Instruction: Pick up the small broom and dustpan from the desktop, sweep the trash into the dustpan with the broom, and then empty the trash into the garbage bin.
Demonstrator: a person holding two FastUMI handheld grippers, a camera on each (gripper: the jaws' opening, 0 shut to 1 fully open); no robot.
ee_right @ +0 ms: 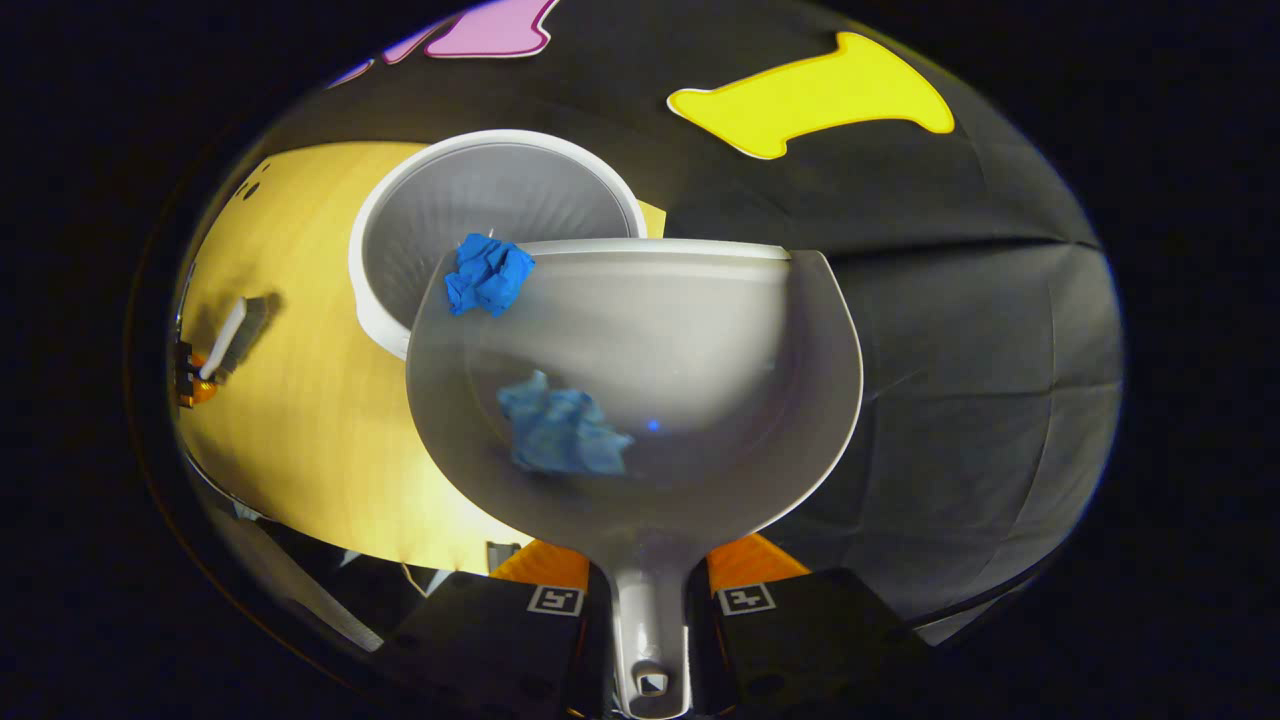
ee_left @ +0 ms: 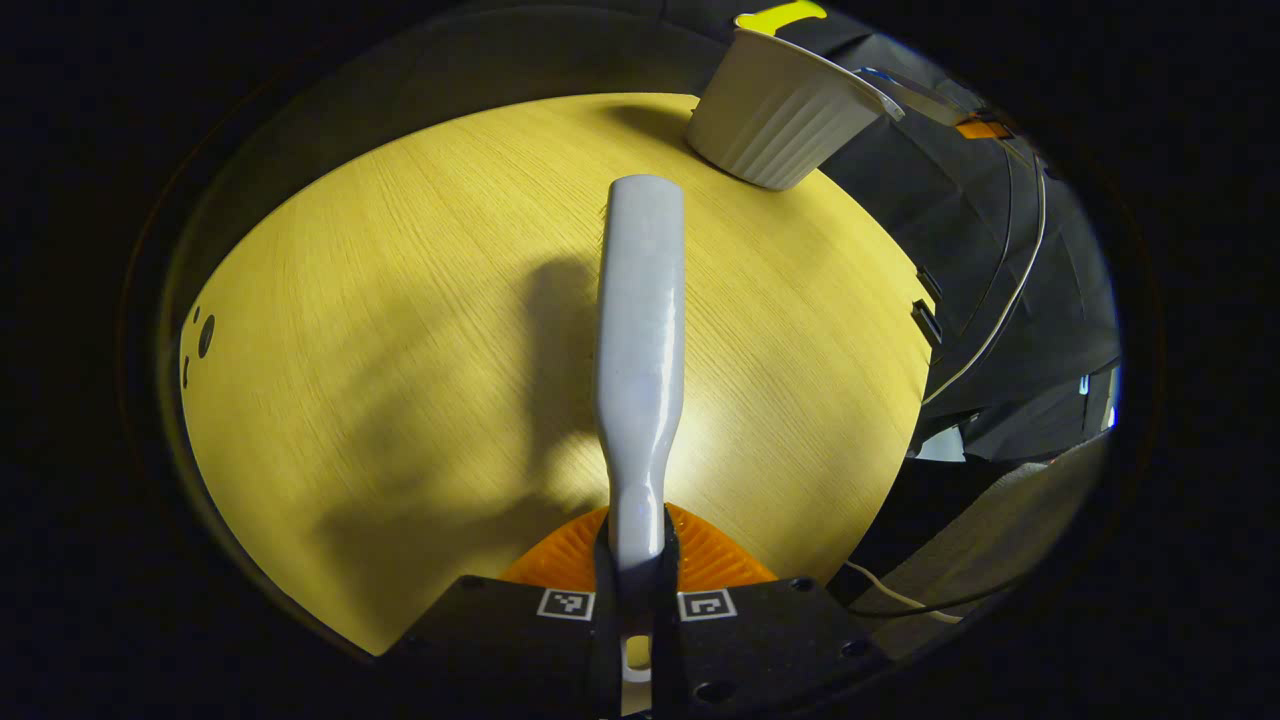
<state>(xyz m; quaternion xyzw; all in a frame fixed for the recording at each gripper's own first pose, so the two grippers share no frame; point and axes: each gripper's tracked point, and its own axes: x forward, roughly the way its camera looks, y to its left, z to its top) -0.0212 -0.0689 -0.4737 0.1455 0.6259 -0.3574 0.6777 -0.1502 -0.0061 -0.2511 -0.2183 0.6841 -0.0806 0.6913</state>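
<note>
Two blue wads (ee_right: pixel 560 432) in dustpan (ee_right: pixel 700 330)

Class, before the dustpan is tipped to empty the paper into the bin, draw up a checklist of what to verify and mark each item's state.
1. Right tool shut on dustpan handle: ok.
2. Dustpan lip over garbage bin opening: only its left corner overlaps; not ok.
3. Blue paper scraps: one at the lip, one mid-pan: ok.
4. Left tool holds broom away from the bin: ok.
5. Bin upright on table: ok.
6. Room inside bin: cannot tell.
</note>
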